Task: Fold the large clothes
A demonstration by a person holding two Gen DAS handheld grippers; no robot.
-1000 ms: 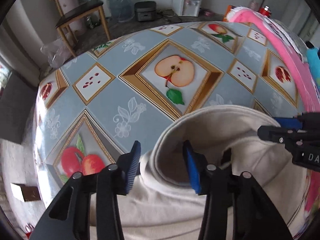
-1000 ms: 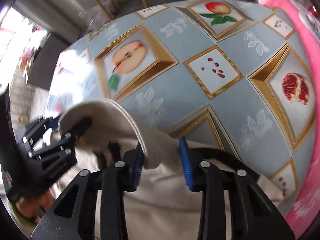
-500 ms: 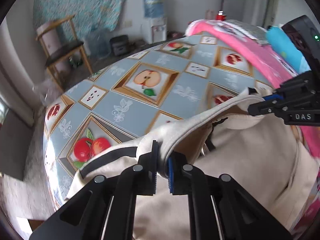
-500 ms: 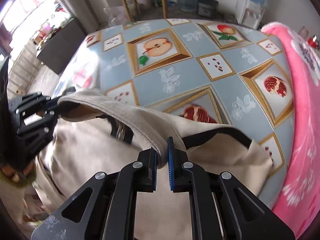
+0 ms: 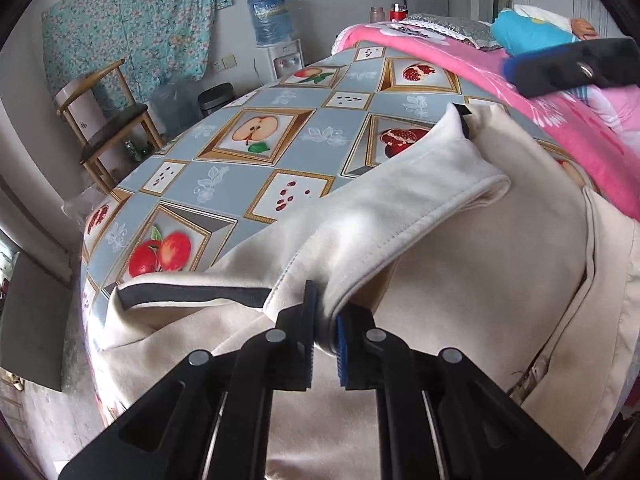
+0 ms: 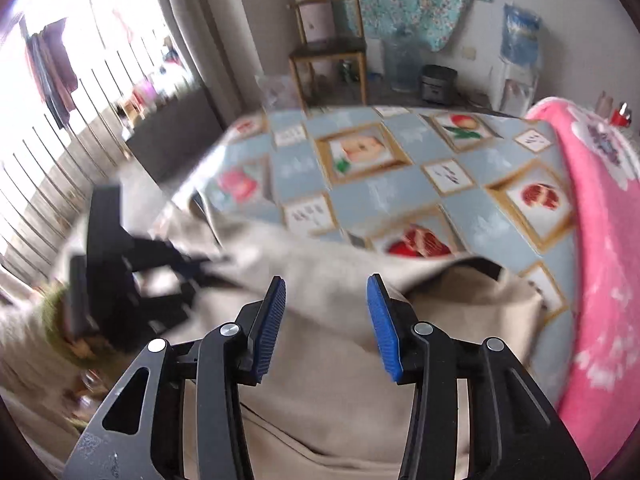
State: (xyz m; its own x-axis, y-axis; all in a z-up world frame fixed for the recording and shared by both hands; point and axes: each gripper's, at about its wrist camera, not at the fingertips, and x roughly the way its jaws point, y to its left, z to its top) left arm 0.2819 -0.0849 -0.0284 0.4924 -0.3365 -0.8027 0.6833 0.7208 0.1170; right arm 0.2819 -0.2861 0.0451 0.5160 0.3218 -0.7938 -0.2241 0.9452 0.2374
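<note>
I see a cream jacket [image 5: 460,264] spread over the near part of the table, its body lying flat and wrinkled. Its wide stitched collar [image 5: 400,208] is lifted off the body and stretched in a diagonal band, with a dark strip at its far tip. A dark grey band [image 5: 192,294] trims the left edge. In the right wrist view the jacket [image 6: 340,392] is blurred, its collar edge draped across.

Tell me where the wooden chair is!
In the left wrist view the wooden chair stands on the floor at the far left, beyond the table, below the flowery cloth on the wall and left of the water cooler.
</note>
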